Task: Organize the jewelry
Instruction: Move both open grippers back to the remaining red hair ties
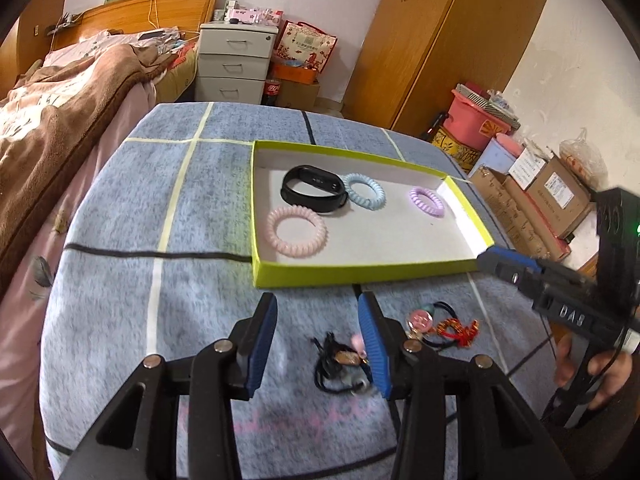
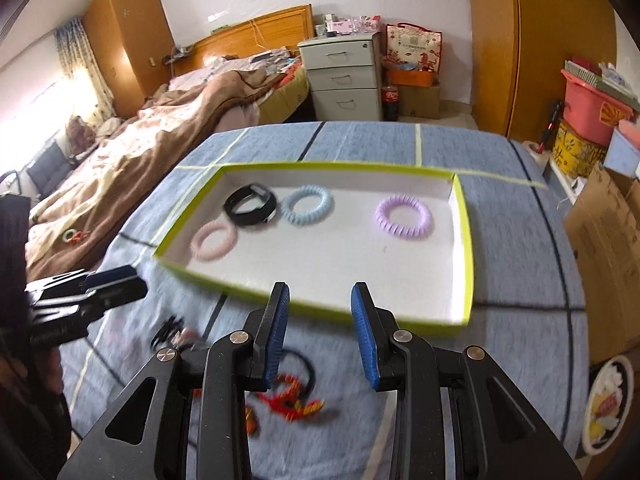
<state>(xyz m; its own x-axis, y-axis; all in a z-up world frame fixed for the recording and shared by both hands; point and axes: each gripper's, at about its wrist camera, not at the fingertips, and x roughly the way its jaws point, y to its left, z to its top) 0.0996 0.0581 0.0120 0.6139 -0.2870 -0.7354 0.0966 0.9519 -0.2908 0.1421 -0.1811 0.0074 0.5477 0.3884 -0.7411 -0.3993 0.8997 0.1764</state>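
The left gripper (image 1: 318, 304) sits at the bottom centre of its own view, jaws parted with nothing between the blue pads — angled downward. The right gripper (image 2: 320, 294) does likewise in its view, jaws apart and empty; a hand (image 1: 600, 368) grips its handle at the lower right.

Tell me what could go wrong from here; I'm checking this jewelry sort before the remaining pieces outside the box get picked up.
1. The black cord tangle lies partly under one finger of the open left hand-held gripper; a pinch may grab only one strand and drag the rest.
2. The red knotted charm touches a black hair tie, so both might lift together.
3. The yellow-green box looks light; a bump from the right hand-held gripper could shift it.
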